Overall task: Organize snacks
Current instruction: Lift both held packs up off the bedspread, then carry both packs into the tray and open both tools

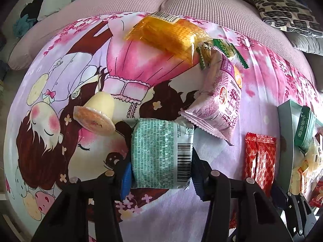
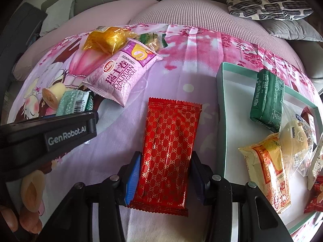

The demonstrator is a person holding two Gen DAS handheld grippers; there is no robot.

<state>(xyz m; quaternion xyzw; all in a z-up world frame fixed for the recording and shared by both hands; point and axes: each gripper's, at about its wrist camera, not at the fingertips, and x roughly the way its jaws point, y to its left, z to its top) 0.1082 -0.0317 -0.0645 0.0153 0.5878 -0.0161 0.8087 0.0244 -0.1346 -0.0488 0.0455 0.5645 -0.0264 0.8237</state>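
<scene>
The pink Swiss roll bag (image 2: 123, 76) lies close ahead of the left gripper (image 1: 161, 153), and the pudding cup (image 1: 97, 115) sits just to its left. The tray (image 2: 222, 109) has bare floor near its left wall, maybe enough room for one more pack.

**Snacks between the claws and in the box**

A teal-green snack pack (image 1: 161, 153), barcode side up, sits pinched between the left claw's (image 1: 160, 161) pads. A red gold-patterned packet (image 2: 168, 157) lies lengthwise between the right claw's (image 2: 165, 173) pads. Ahead of both lie a pink Swiss roll bag (image 2: 123, 76), an orange-wrapped cake (image 1: 167, 36) and a tipped pudding cup (image 1: 97, 115). Right of the right claw, the green-rimmed box (image 2: 221, 104) holds a dark green pack (image 2: 267, 100).
</scene>
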